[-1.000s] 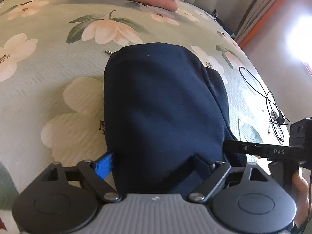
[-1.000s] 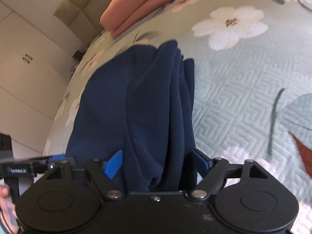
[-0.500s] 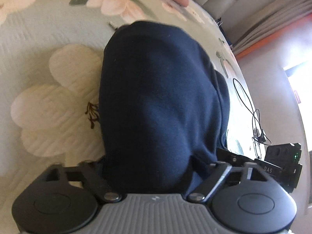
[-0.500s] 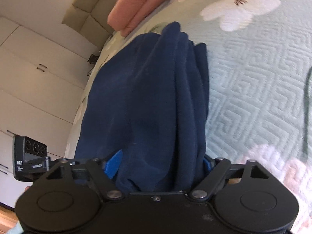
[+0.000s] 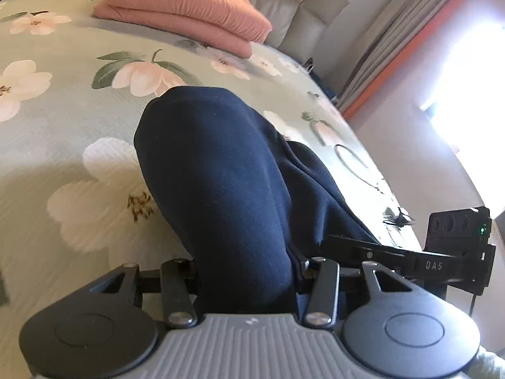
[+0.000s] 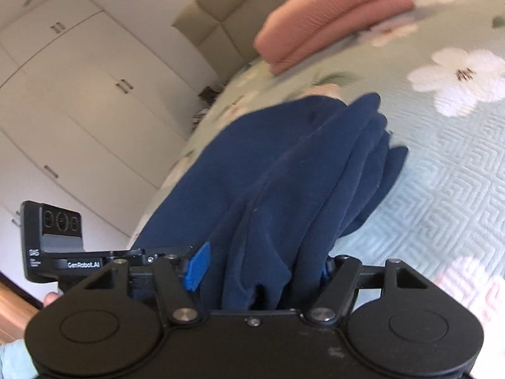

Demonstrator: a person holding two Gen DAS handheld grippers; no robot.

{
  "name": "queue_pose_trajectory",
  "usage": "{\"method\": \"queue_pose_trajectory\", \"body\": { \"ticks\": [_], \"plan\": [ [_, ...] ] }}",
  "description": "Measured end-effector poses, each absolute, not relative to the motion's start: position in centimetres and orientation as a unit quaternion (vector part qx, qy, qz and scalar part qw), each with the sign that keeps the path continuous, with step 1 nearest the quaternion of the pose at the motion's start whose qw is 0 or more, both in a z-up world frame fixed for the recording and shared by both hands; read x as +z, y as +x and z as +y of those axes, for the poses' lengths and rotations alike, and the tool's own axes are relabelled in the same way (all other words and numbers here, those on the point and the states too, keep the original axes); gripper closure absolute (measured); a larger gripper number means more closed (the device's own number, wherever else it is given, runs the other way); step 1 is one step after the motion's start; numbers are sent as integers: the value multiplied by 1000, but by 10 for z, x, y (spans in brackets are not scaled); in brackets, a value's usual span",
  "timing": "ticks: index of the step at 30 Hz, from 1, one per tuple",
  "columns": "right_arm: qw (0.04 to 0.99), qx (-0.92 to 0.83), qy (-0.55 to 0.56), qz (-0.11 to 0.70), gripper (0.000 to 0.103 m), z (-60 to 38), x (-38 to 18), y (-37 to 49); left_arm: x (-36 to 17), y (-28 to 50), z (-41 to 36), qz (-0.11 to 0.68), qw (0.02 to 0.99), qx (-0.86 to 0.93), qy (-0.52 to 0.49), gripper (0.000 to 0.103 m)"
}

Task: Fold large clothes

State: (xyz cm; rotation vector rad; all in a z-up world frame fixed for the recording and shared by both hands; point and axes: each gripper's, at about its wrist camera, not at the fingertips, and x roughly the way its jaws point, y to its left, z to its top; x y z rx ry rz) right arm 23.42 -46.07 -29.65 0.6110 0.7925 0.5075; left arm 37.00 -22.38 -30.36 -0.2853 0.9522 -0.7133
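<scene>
Navy garment: a dark blue folded fleece garment lies bunched on the pale green floral quilted bedspread
Left gripper: jaws have just been closing; clamped on the near edge of the garment
Right gripper: jaws have just been closing; its blue pads pinch the garment's stacked folds
Background: folded salmon-pink blanket well beyond, near the headboard

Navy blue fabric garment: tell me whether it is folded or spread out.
Folded. The navy blue fabric garment forms a compact bundle with stacked layers along one edge, on the floral green quilted bedspread.
</scene>
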Motion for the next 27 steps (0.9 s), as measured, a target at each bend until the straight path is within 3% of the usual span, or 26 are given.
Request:
{"method": "queue_pose_trajectory", "body": {
  "ticks": [8,14,16,19,22,27],
  "plan": [
    [846,249,270,387,22,-408,-251,141,-273,280,-168,449,812,-346,-139,53],
    [830,226,271,432,22,-365,-259,84,-289,215,-130,485,798,-328,-145,52],
    [822,204,267,459,22,-355,-272,71,-312,199,-121,509,791,-307,-143,49],
    [803,136,241,528,22,-344,-298,60,-348,185,-109,556,782,-256,-117,33],
    [798,102,246,540,18,-350,-296,49,-335,178,-80,546,787,-245,-149,34],
    [829,91,207,512,16,-340,-241,44,-290,166,-52,523,818,-214,-102,37]
  ]
}}
